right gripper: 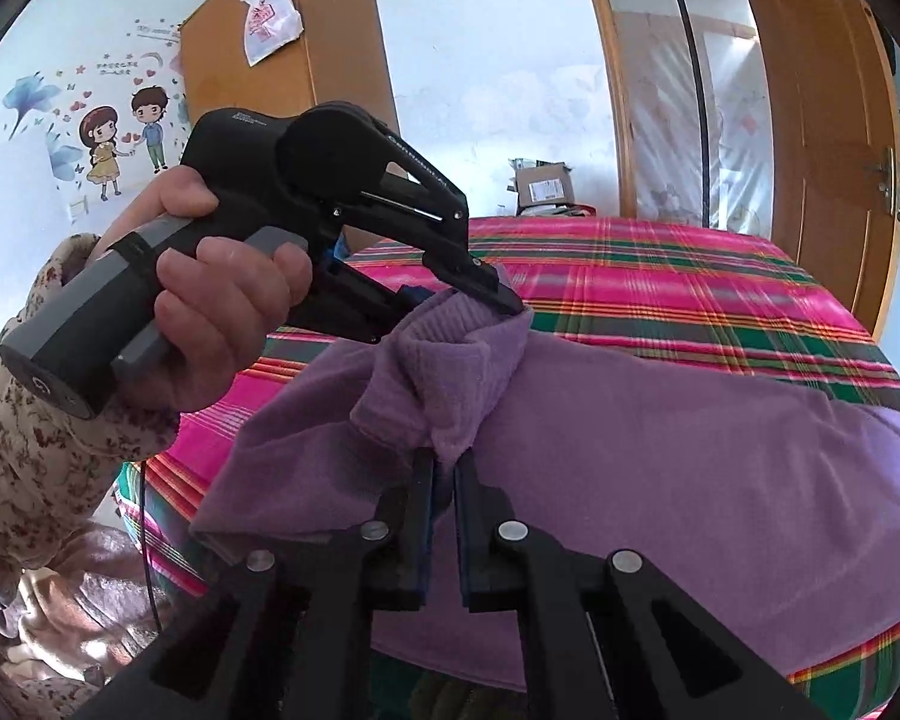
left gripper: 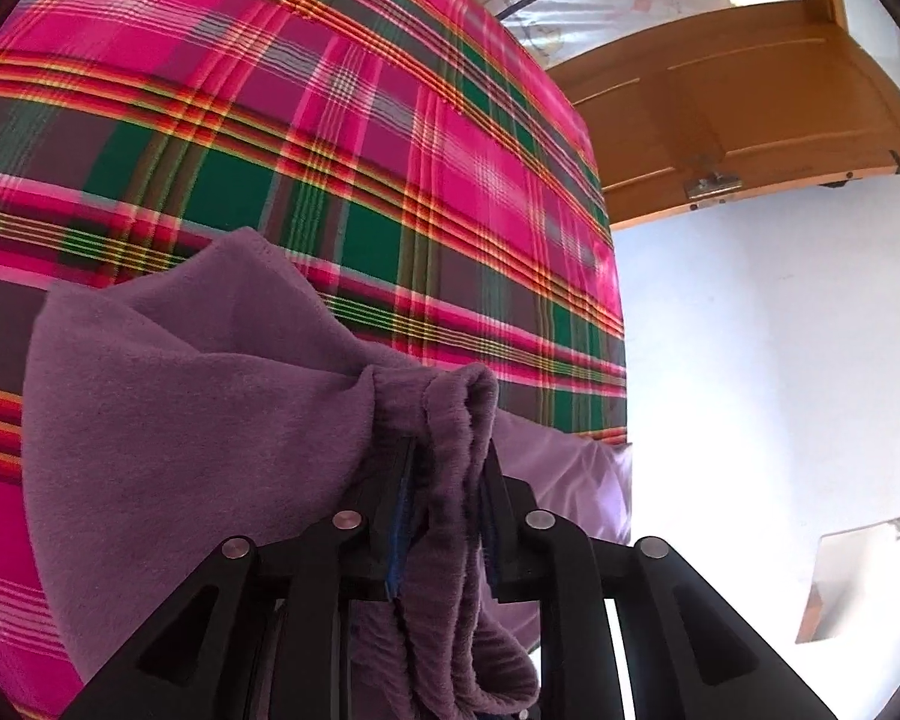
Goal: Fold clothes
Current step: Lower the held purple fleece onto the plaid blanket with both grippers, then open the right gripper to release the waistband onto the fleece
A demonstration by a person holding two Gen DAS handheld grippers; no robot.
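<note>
A purple garment (right gripper: pixel 660 450) lies spread over a bed covered by a pink, green and red plaid sheet (left gripper: pixel 342 138), filling the lower right of the right wrist view. The right gripper (right gripper: pixel 444 468) comes in from the bottom centre of that view, and its jaws are nearly closed, pinching a bunched fold of the purple fabric between the blue pads.

In the upper left of the same view, a hand (right gripper: pixel 222 324) in a floral sleeve (right gripper: pixel 42 420) holds the left gripper (right gripper: pixel 504 297), whose tips sit on the ribbed edge of the garment.

In the left wrist view, the ribbed hem (left gripper: pixel 456 468) hangs between the left gripper's narrow jaws at bottom centre; whether the pads press on it cannot be told. The rest of the cloth billows to the lower left. A wooden door (left gripper: pixel 750 108) stands at the upper right.
</note>
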